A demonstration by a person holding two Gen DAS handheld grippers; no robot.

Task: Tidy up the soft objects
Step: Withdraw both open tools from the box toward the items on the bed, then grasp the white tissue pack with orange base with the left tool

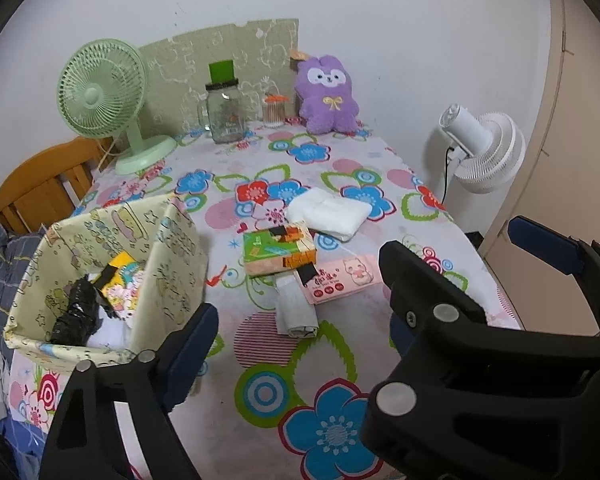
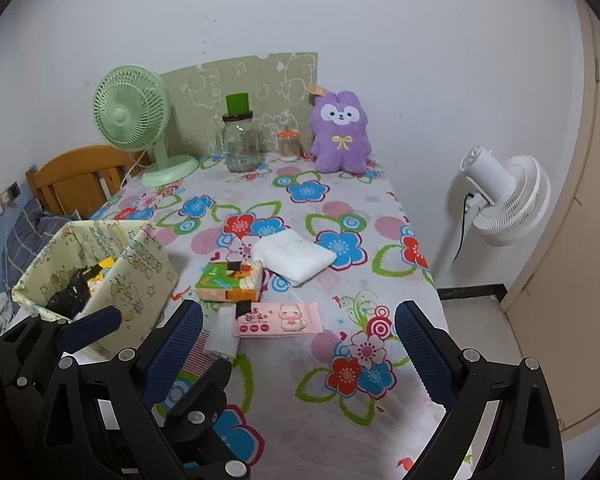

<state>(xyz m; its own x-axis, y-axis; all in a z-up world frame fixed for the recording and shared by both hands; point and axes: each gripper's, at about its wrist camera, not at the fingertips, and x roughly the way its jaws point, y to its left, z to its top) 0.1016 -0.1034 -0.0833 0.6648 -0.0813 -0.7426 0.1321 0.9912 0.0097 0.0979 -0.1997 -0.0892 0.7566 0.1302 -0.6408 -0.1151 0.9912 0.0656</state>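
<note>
- While both grippers hang above the flowered tablecloth (image 2: pixel 300 392), the left gripper (image 1: pixel 300 320) has its jaws spread, with nothing between them.
- Right gripper (image 2: pixel 300 332) also stands spread and empty.
- Green tissue pack (image 1: pixel 278 254) lies just right of the fabric storage box (image 1: pixel 172 264).
- Folded white cloth (image 1: pixel 328 212) lies just behind the tissue pack, touching it.
- Pink wipes packet (image 1: pixel 340 280) and a grey rolled cloth (image 1: pixel 296 312) lie just in front of the tissue pack.
- Purple plush toy (image 1: pixel 326 96) sits far behind it, by the wall.
</note>
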